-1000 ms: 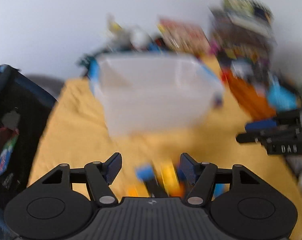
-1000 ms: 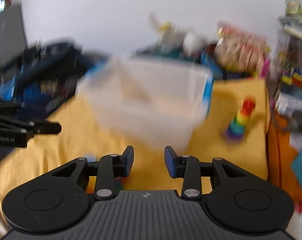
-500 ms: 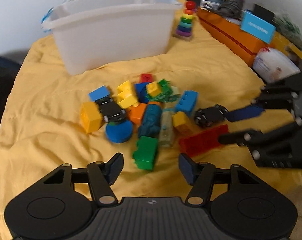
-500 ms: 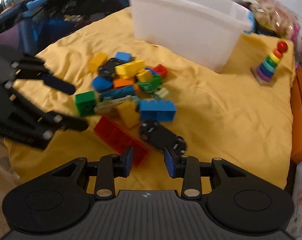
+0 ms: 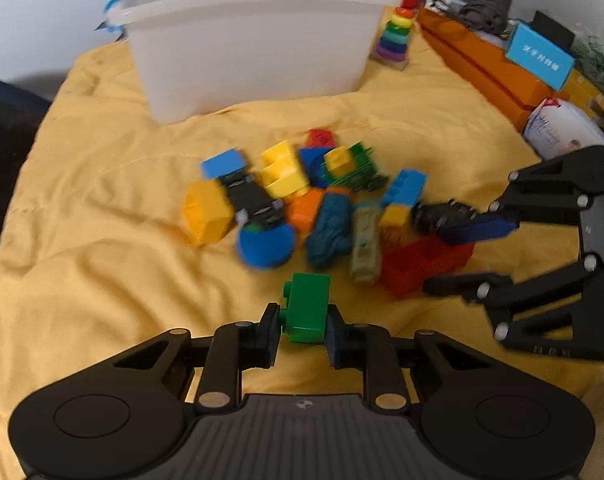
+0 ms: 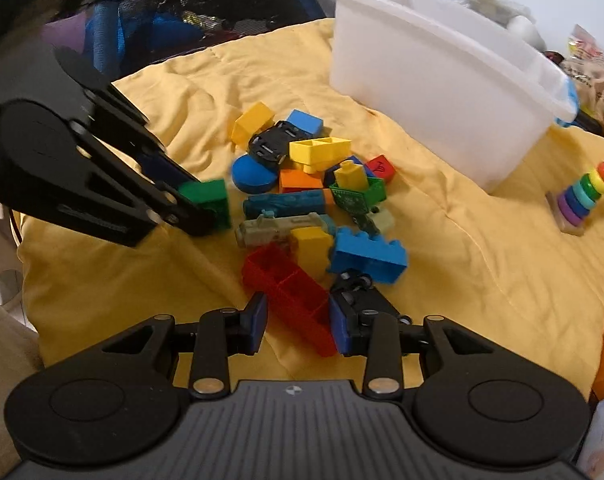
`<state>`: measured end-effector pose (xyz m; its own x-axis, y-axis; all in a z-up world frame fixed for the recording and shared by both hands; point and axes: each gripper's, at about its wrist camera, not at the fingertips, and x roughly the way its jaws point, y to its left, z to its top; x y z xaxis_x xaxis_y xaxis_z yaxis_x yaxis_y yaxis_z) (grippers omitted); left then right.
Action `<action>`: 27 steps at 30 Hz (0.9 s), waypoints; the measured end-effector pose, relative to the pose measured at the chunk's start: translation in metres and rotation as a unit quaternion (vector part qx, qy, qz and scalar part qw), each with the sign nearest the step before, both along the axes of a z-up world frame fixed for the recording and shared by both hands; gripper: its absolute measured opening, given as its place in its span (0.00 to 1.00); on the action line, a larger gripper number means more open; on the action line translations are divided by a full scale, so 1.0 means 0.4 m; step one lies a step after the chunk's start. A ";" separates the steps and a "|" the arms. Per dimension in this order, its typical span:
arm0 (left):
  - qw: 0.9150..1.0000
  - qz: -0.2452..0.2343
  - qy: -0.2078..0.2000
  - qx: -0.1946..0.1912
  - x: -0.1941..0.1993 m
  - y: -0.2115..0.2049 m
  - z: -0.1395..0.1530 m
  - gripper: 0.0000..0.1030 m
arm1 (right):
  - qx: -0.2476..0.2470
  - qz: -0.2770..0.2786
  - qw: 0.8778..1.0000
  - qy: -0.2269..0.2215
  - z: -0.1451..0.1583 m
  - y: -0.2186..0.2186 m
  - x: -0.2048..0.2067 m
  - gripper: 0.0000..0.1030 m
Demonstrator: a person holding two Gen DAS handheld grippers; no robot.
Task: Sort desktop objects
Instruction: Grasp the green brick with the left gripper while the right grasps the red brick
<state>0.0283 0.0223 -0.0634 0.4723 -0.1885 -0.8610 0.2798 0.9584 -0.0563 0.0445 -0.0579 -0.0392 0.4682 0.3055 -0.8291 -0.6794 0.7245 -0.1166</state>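
Gripping green block (image 5: 305, 307), left claw (image 5: 303, 333) seemingly closed

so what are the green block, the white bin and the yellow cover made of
Green block: hard moulded plastic by the look, with studs and crisp edges.
White bin: translucent, thin-walled plastic with a rolled rim.
Yellow cover: soft fabric, creased and stitched, perhaps quilted.
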 end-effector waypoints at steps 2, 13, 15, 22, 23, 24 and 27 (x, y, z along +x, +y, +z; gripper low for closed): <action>1.000 0.008 0.011 0.002 -0.006 0.019 0.003 0.25 | -0.003 0.004 1.000 -0.003 -0.004 0.003 0.003 0.36; 0.992 -0.037 -0.048 0.106 -0.056 -0.029 0.013 0.32 | 0.013 -0.009 0.999 0.048 0.022 -0.039 -0.025 0.13; 0.991 -0.055 -0.063 0.100 -0.066 -0.054 0.026 0.36 | 0.027 -0.015 0.998 0.061 0.030 -0.049 -0.025 0.11; 0.990 -0.107 -0.060 0.064 -0.092 -0.128 0.020 0.46 | 0.103 -0.056 0.984 0.132 0.054 -0.094 -0.006 0.11; 0.990 -0.107 -0.062 0.064 -0.095 -0.130 0.023 0.46 | 0.103 -0.062 0.984 0.130 0.055 -0.098 -0.005 0.11; 0.991 -0.104 -0.065 0.062 -0.096 -0.127 0.028 0.46 | 0.098 -0.067 0.986 0.120 0.057 -0.099 -0.007 0.12; 0.993 -0.086 -0.069 0.051 -0.099 -0.117 0.040 0.46 | 0.081 -0.055 0.992 0.077 0.072 -0.091 -0.020 0.18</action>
